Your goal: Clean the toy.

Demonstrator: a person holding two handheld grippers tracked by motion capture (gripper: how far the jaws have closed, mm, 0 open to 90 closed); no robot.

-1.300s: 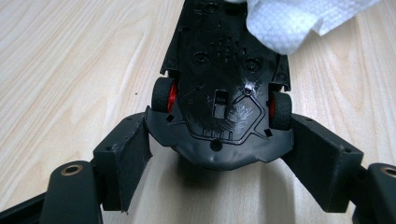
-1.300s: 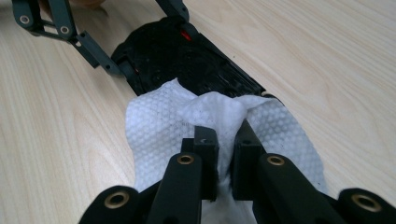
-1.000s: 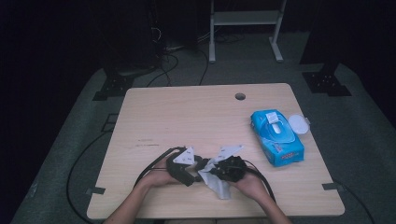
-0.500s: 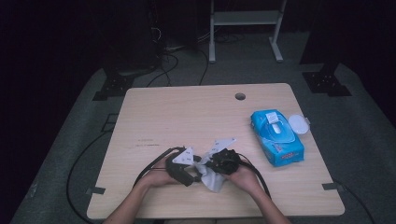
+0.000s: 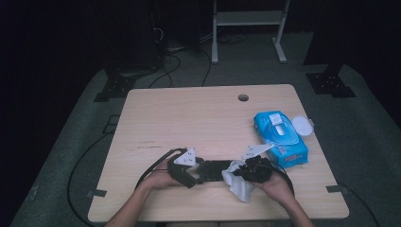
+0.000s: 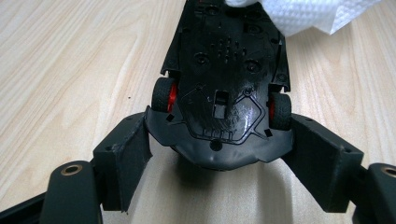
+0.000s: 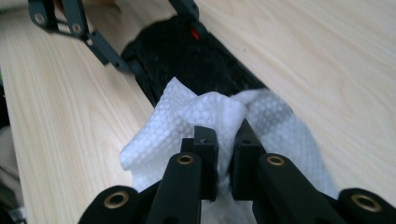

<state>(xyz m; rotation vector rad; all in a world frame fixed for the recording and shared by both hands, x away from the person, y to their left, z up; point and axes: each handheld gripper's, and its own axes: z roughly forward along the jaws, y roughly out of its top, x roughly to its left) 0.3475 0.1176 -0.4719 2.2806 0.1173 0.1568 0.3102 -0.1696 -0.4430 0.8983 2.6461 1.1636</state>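
We start at the left: our left gripper point(image 5: 189, 166) sits near the table's point(image 5: 198, 118) 6 o'clock edge, jaws spread about as wide as the toy car point(image 6: 224, 84) and closed against its two flanks, so it has hold of the car. In the left gripper view the car lies belly-up, glossy black moulded plastic chassis with screw bosses and small vent holes, black tyres on red hubs just inside each jaw. Its long axis runs straight out from this gripper toward 12 o'clock in that view; in the high view that reads as left-right across the table, car point(image 5: 213, 170) between our two hands. Moving right: the white wipe point(image 7: 205, 116), soft, dimple-embossed, crumpled, drapes over the far end of the car. Our right gripper point(image 7: 223, 135) is pinched nearly shut on a fold of it, jaws with just the tissue between. From the right gripper the car lies at roughly 11 o'clock, touching the wipe, so the right hand is the nearer one to the surface being cleaned. We judge the next stroke should run along the chassis length toward the left gripper. Further right, near 3 o'clock, the blue wipes pack point(image 5: 280, 138) lies flat, flap open, round white lid point(image 5: 302, 126) beside it.
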